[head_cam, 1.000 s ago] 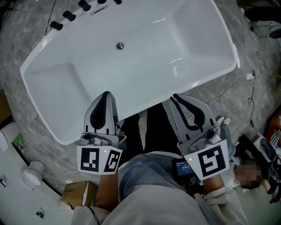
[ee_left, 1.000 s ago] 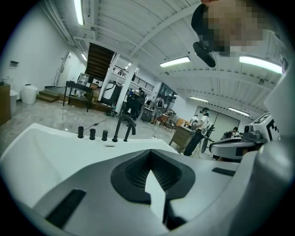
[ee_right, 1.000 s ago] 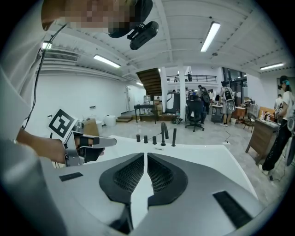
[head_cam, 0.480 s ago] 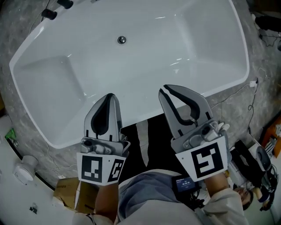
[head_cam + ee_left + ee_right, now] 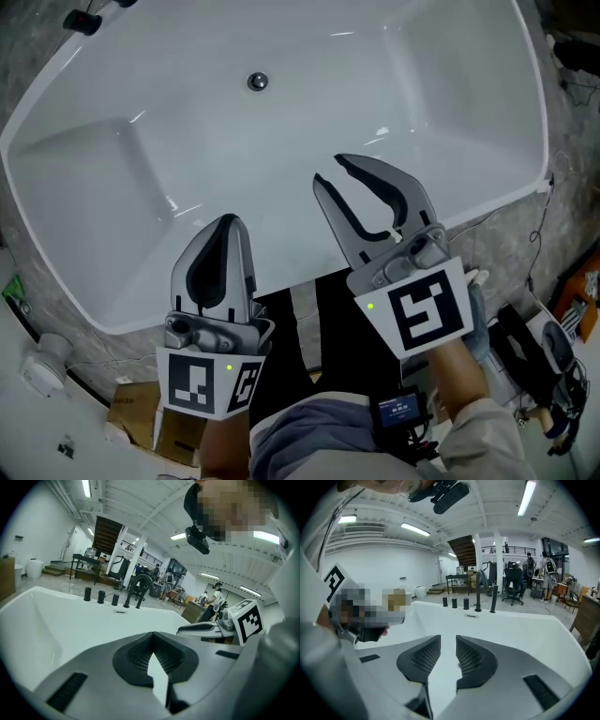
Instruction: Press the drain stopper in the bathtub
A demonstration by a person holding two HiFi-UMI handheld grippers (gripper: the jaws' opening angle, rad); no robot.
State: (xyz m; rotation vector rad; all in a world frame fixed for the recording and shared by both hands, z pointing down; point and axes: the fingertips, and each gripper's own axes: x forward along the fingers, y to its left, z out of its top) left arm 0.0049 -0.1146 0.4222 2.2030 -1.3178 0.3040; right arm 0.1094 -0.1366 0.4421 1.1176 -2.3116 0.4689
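The white bathtub [image 5: 441,112] fills the head view, and its round metal drain stopper [image 5: 257,82] sits in the floor near the far wall. My left gripper [image 5: 225,225] is shut and empty over the tub's near rim. My right gripper [image 5: 331,170] reaches further over the basin, well short of the stopper. Its jaws have just been opening and stand apart with nothing between them. In the left gripper view the left gripper [image 5: 152,640] shows closed tips above the tub [image 5: 70,620]. In the right gripper view the right gripper [image 5: 448,641] shows a clear gap over the tub [image 5: 525,634].
Black faucet handles [image 5: 82,21] stand on the far rim, also seen as faucet handles [image 5: 101,596] and as faucet fittings [image 5: 478,599]. A cable [image 5: 525,202] trails on the floor at the right. A cardboard box [image 5: 131,412] lies at the lower left.
Both grippers have come forward and down over the tub's near rim, the right one further. The right jaws went from shut to open.
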